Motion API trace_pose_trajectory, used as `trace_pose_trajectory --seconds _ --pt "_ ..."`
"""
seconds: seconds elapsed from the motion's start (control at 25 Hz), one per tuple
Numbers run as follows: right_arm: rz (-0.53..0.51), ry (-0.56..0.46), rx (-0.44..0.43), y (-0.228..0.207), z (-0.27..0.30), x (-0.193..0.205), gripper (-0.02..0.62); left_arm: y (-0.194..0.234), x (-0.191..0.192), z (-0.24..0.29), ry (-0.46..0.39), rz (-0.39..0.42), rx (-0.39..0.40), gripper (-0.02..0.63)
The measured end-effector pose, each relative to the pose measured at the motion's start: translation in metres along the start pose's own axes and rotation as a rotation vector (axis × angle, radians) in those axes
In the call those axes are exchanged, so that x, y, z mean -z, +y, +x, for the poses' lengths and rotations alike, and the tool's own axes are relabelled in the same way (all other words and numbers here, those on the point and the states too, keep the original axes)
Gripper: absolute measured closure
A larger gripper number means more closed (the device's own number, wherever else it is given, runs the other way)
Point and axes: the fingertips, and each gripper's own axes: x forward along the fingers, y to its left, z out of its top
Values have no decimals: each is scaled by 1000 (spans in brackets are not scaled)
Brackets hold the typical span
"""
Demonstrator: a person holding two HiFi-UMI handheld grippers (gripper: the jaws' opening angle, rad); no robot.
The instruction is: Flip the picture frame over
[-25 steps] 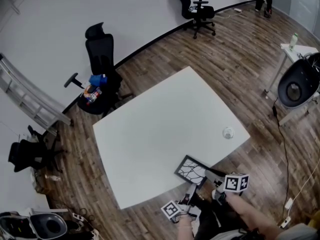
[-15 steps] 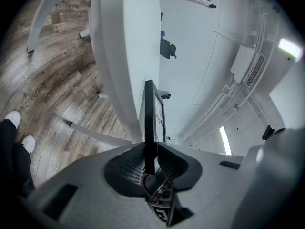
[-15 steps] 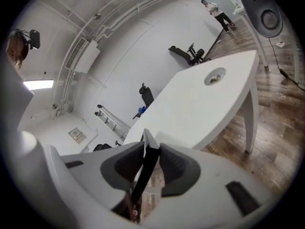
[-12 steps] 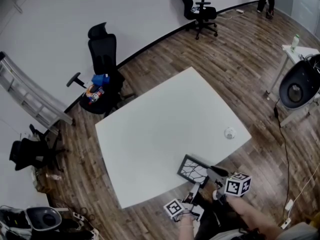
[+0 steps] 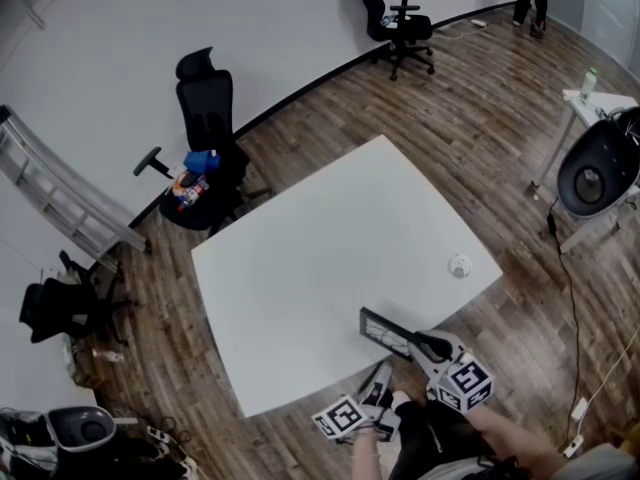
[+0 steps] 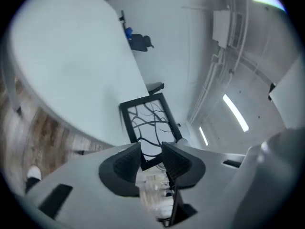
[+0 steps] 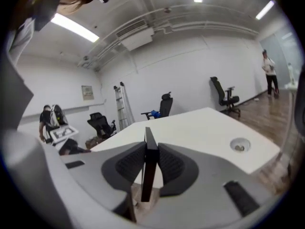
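Note:
The black picture frame (image 5: 385, 330) with a branch drawing stands tilted up on its long edge near the front edge of the white table (image 5: 320, 238). My right gripper (image 5: 418, 345) is shut on its near edge. In the right gripper view the frame (image 7: 150, 144) shows edge-on between the closing jaws, both pads against it. My left gripper (image 5: 378, 380) hangs just below and in front of the frame. In the left gripper view the frame's face (image 6: 148, 120) lies beyond the fingertips (image 6: 151, 154); the jaws are opening and do not press on it.
A round cable hole (image 5: 458, 265) sits in the table near its right corner. Office chairs (image 5: 205, 103) (image 5: 403, 18) stand beyond the table, a ladder (image 5: 60, 193) leans at the left wall, and a side table (image 5: 590, 98) stands at the right.
The frame has gone from lying flat to tilted up on edge. My right gripper has risen and rolled with it. The left gripper's jaws have come off the frame.

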Motion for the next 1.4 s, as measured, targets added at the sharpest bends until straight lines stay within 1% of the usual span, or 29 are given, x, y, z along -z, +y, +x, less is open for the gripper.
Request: trace_pose_trajectory --seconds 0.04,0.08,0.12,0.2,0.28,0.36,0.4,0.52,0.6,0.68,0.88,1.04,1.16,1.28,1.4 --pt "-78 0 -5 8 0 -2 512 -1 -6 -3 26 118 -70 483" --pt "-145 2 -7 14 1 -4 514 -7 -11 -4 44 207 -105 483" --pt "-202 7 -6 20 1 -5 514 -19 -16 -3 54 268 -109 483" --pt "-295 21 -2 30 0 -7 514 -42 -23 0 61 340 -84 446" --pt "-361 31 2 38 0 -6 515 -58 -29 0 58 370 -66 440" --pt "-413 34 6 45 0 -5 515 -64 -34 1 55 368 -76 437" --pt "-439 36 7 48 0 -4 515 -63 -36 2 55 361 -97 437" --pt "-499 30 2 58 1 -2 517 -52 -42 6 60 341 -195 437" --pt "-523 -12 -1 64 3 -1 517 -49 -43 8 68 335 -241 437" --pt "-553 -40 2 66 4 -1 518 -50 -44 11 77 326 -266 437" --pt "-695 -15 -14 77 7 3 522 -46 -45 13 111 308 -308 437" --pt "-724 -17 -27 80 8 9 522 -39 -46 13 119 250 -306 440" --pt "-742 -9 -51 83 10 14 520 -36 -47 11 115 215 -291 459" --pt "-719 6 -121 91 11 23 500 -31 -47 8 124 201 -286 484" --pt "-641 0 -208 99 7 27 476 -24 -45 5 125 176 -279 505"
